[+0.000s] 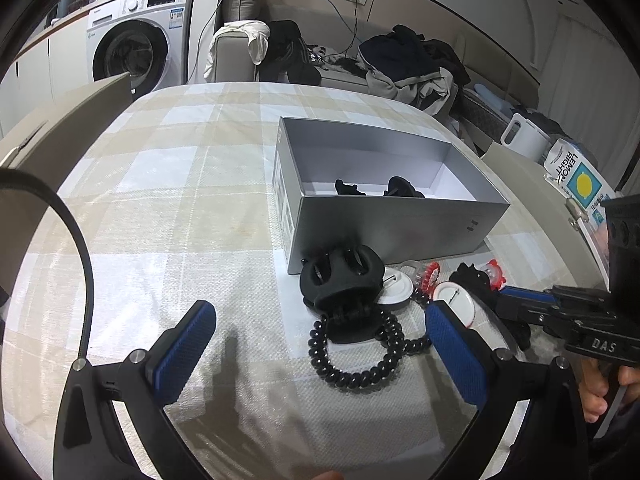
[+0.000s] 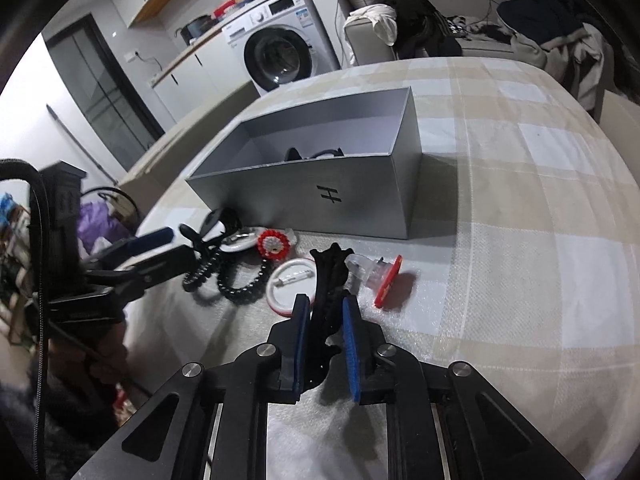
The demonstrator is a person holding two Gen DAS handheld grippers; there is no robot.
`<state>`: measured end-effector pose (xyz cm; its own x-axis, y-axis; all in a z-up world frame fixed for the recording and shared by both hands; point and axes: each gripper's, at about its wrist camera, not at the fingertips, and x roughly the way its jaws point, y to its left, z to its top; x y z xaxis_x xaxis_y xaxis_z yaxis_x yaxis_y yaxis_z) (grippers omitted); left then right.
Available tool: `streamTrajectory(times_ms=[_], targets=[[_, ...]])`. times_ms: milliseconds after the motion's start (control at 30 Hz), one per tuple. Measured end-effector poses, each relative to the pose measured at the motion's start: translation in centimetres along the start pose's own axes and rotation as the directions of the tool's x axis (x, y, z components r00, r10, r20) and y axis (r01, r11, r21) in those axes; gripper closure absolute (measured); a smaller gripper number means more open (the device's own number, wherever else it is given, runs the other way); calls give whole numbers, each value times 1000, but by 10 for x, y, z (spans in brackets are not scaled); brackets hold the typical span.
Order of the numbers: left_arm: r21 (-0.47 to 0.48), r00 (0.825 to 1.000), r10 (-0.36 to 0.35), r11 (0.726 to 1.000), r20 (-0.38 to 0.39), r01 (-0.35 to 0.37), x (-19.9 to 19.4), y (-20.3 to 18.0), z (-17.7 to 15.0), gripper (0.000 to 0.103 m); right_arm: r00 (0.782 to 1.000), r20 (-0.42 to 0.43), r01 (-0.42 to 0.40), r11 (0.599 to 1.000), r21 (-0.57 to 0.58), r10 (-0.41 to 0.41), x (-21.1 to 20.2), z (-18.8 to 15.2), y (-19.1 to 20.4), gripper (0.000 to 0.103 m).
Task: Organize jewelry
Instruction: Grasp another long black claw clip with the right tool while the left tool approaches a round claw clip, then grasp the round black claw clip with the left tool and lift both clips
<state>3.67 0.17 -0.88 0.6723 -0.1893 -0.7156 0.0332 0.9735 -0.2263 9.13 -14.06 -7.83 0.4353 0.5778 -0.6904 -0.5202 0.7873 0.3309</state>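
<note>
Right gripper (image 2: 326, 330) clamped on black hair clip (image 2: 329, 280), ready to lift toward grey box (image 2: 320, 204) at twelve o'clock. Left gripper (image 1: 320, 336) open, idle over coil tie (image 1: 352, 360).

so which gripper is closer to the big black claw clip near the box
Left. The left gripper is open, its jaws either side of the big black claw clip. The right gripper is off to the side, shut on a slim black clip.

White washing machine (image 1: 136, 36), clothes heaped on sofa (image 1: 404, 60), white jug (image 1: 524, 138)
</note>
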Motion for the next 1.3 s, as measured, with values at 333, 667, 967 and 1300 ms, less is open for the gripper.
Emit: streamTrajectory(times_ms=[333,667,967,1300], targets=[[-3,997,-57,998,-58,56,16,-4,7,43,999,-21,39,999,-33,-40,2,-6,6,88],[-26,995,-89,996,-41,88,7,-2,6,62,996,-34,78,995,-63,-80,8,-7,12,85],[22,997,-71,997,5,70,-11,-6,4,62,998,-17,54,998,-45,-55,8,-4,8,90],[66,993,-78,995,93,72,-40,-12,28,62,992,84,-98,995,16,97,-31,27,8,90]])
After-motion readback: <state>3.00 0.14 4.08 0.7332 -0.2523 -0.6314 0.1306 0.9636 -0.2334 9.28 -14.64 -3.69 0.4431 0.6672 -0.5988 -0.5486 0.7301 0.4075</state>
